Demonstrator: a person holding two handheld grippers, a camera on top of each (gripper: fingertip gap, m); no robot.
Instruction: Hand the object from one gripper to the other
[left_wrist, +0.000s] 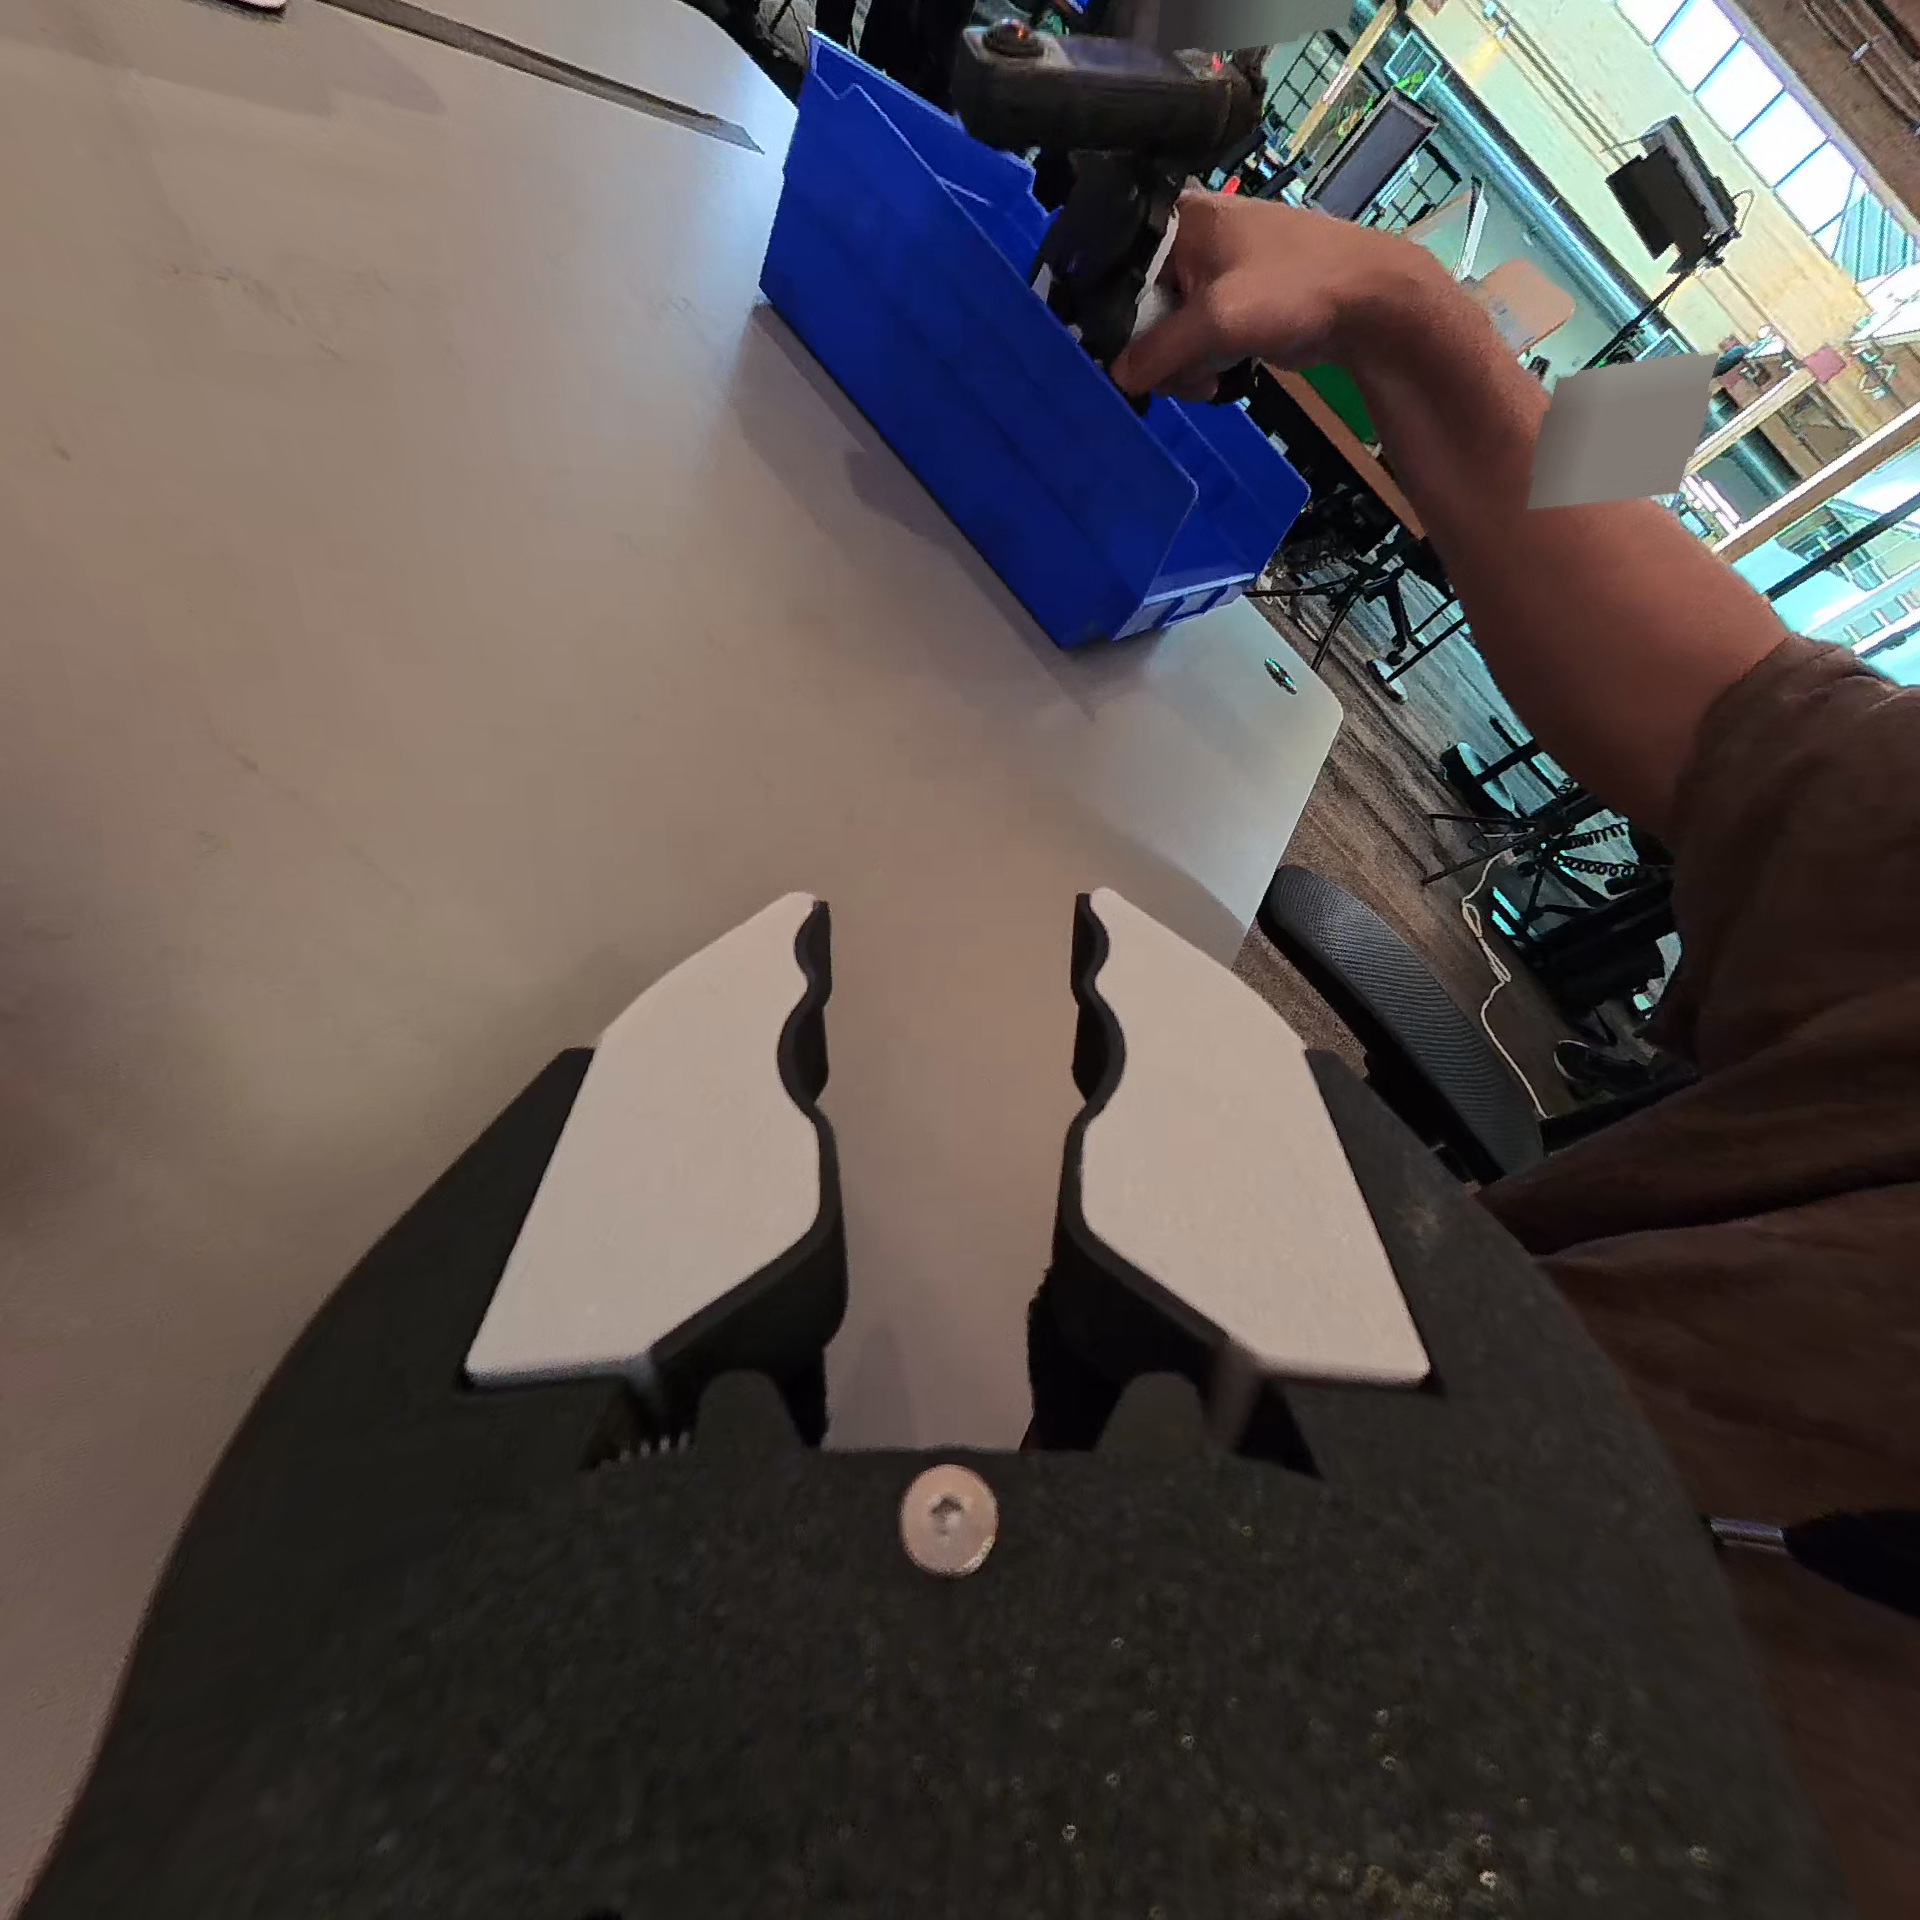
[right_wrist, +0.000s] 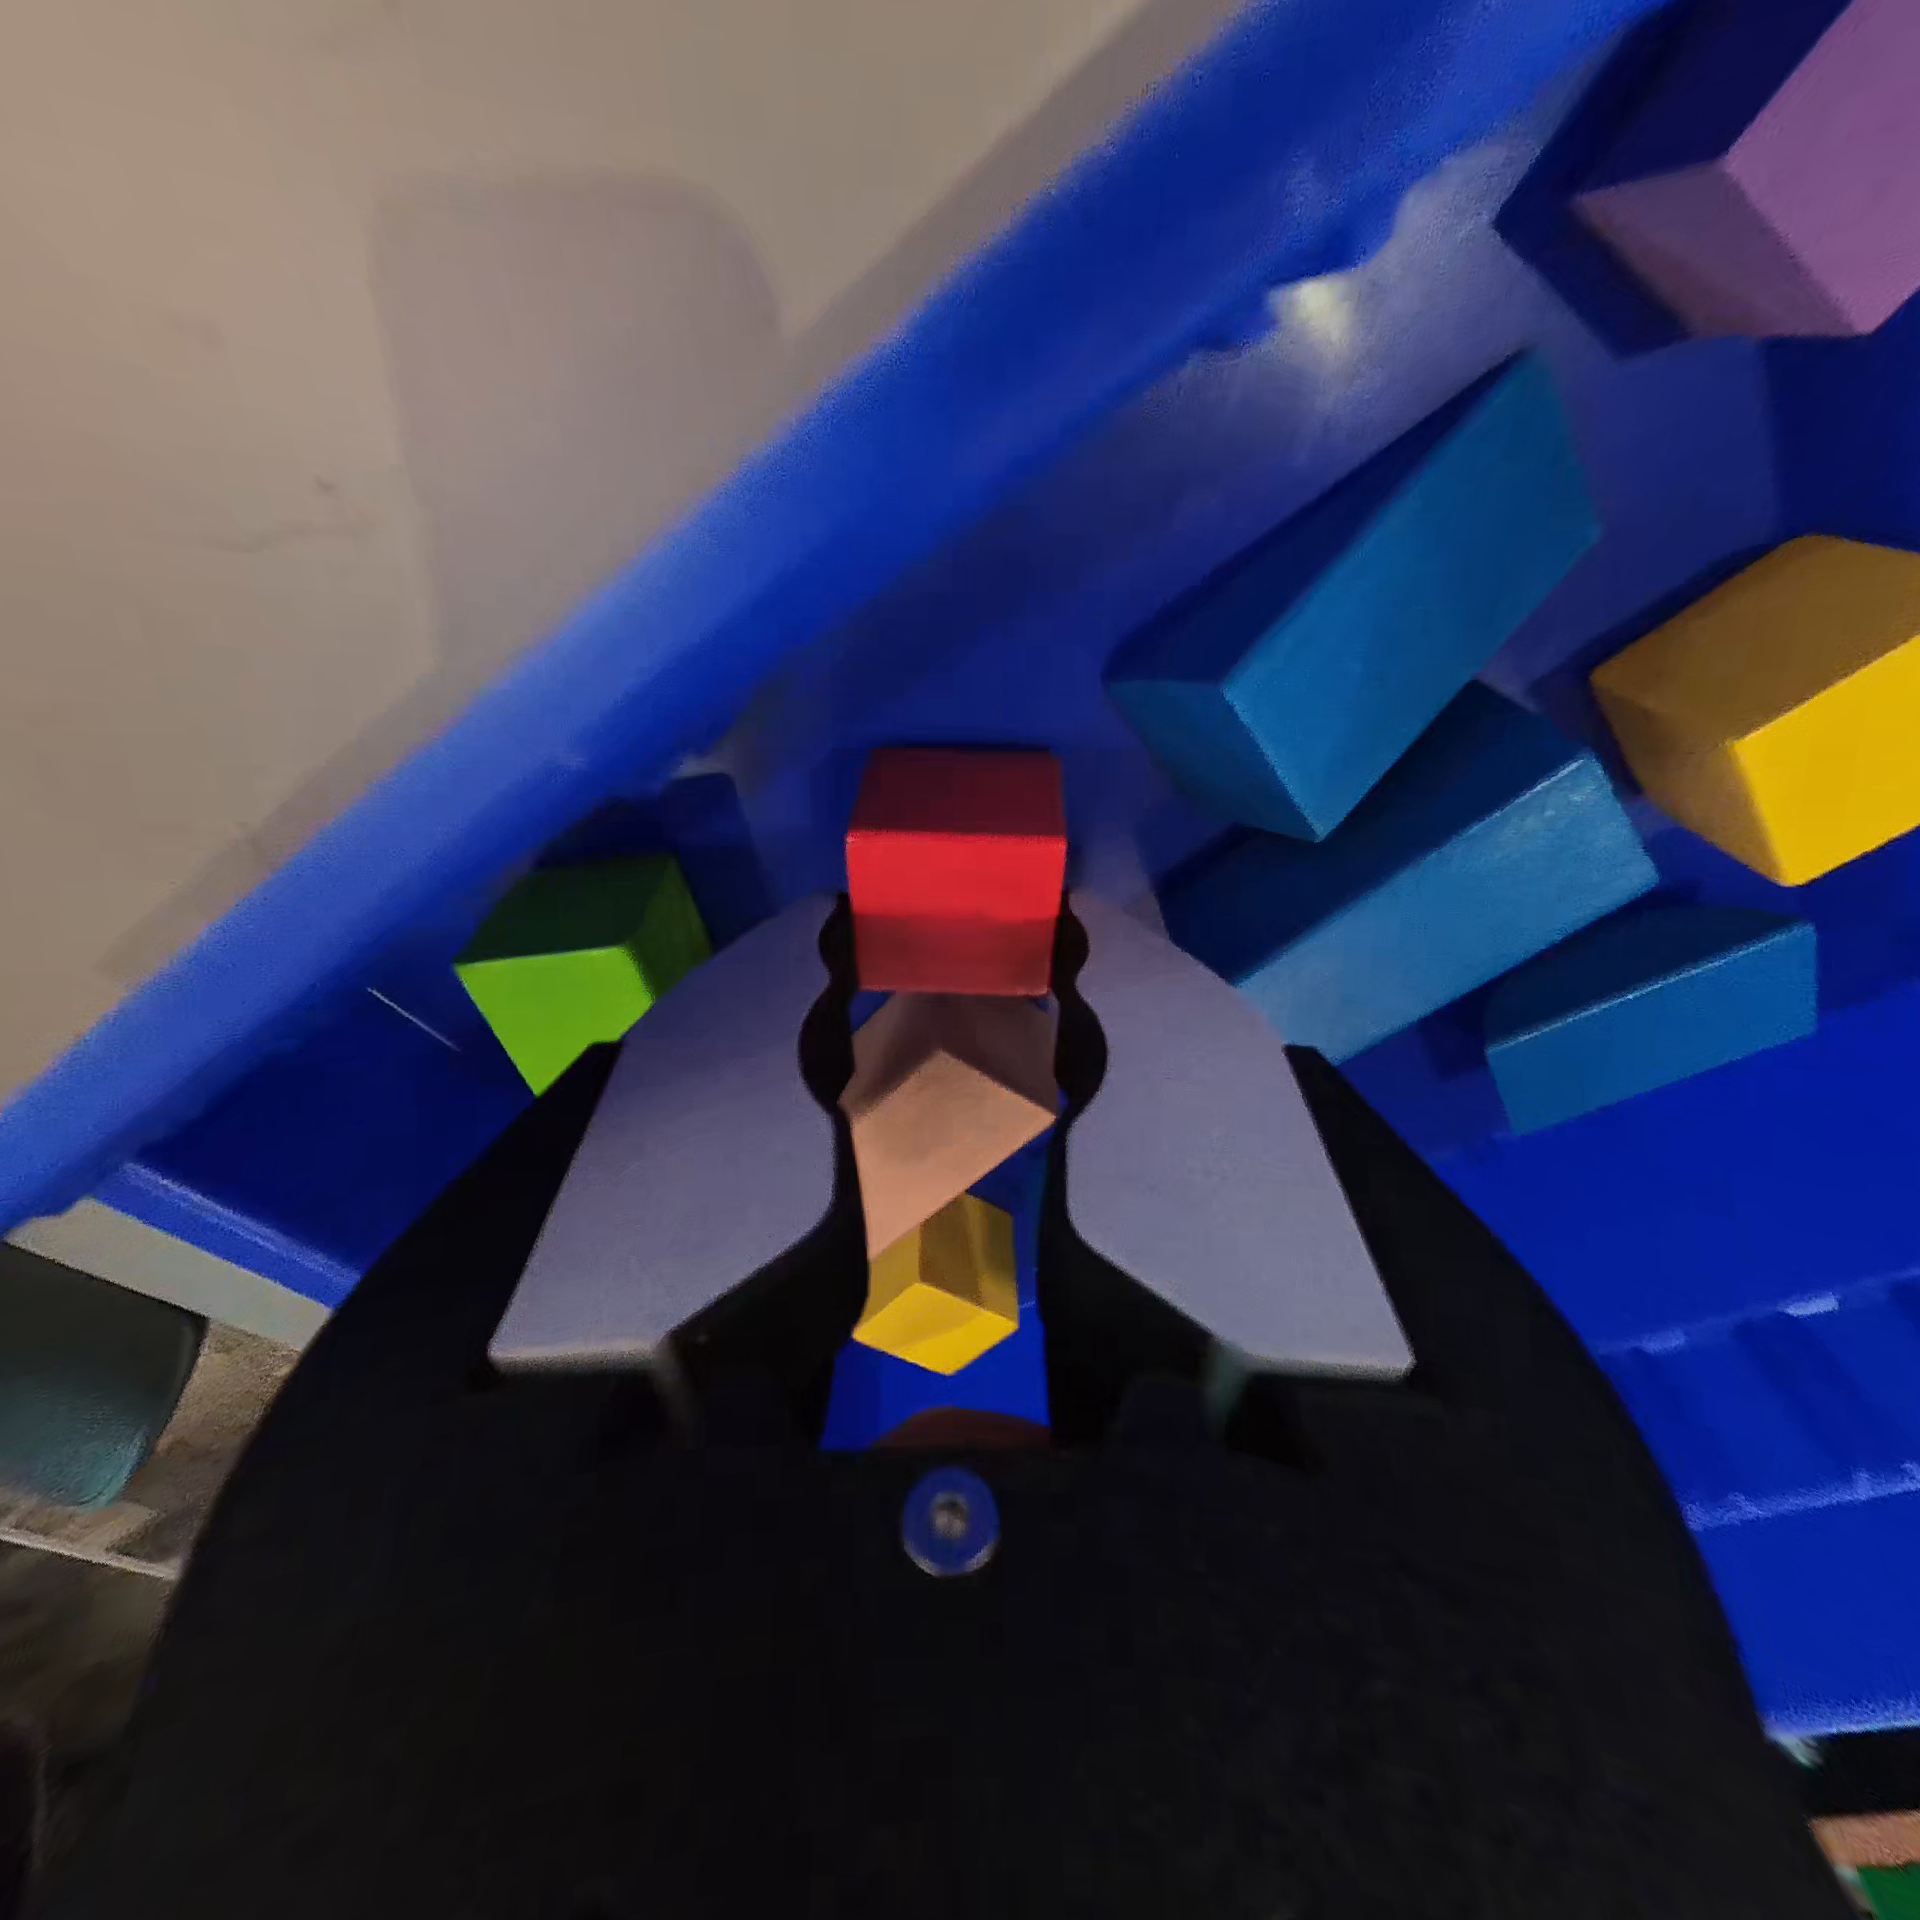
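Between the right fingertips: a red cube is clamped by the right hand-held gripper, its side faces touching both pads.
Left hand-held gripper: it is held over the bare grey worktop with its jaws apart and nothing between them.
Below the red cube: a tan block and a small yellow cube are seen through the gap between the right fingers.
Bin floor, left side: a green cube is located just beside the left finger, against the wall of the blue bin.
Bin floor, right side: three blue blocks are piled together; a larger yellow block and a purple block lie farther right.
Far view from the left wrist: the blue bin stands near the worktop's far edge, and the right hand-held gripper is lowered into it by a person's hand.
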